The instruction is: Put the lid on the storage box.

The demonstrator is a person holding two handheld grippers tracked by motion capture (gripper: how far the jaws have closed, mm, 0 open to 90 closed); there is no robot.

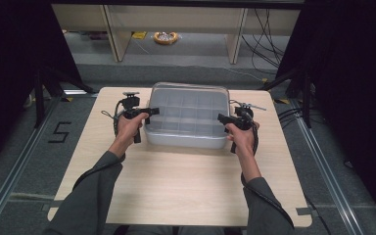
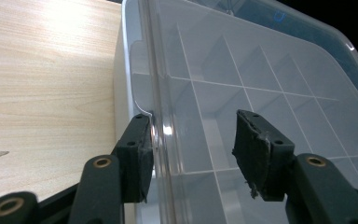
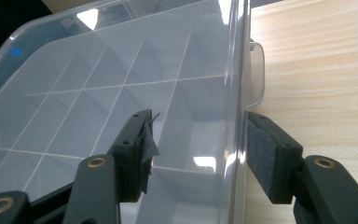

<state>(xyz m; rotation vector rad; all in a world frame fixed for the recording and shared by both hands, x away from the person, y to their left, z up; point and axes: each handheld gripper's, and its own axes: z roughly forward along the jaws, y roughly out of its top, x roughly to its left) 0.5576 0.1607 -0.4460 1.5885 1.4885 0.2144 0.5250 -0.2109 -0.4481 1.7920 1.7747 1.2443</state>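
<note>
- A wooden table is seen, and a clear lidded organiser box with empty divided compartments is set on its far half.
- The left gripper is held at the box's left edge, the right gripper at its right edge.
- In both gripper views the jaws are parted partway and straddle the lid's rim: one pad lies over the lid, the other outside the box wall.
- The outer pads seem to touch the rim, though nothing is squeezed.
- Judged step: taking hold of both lid edges; next, both grippers need closing evenly before any lift.
</note>
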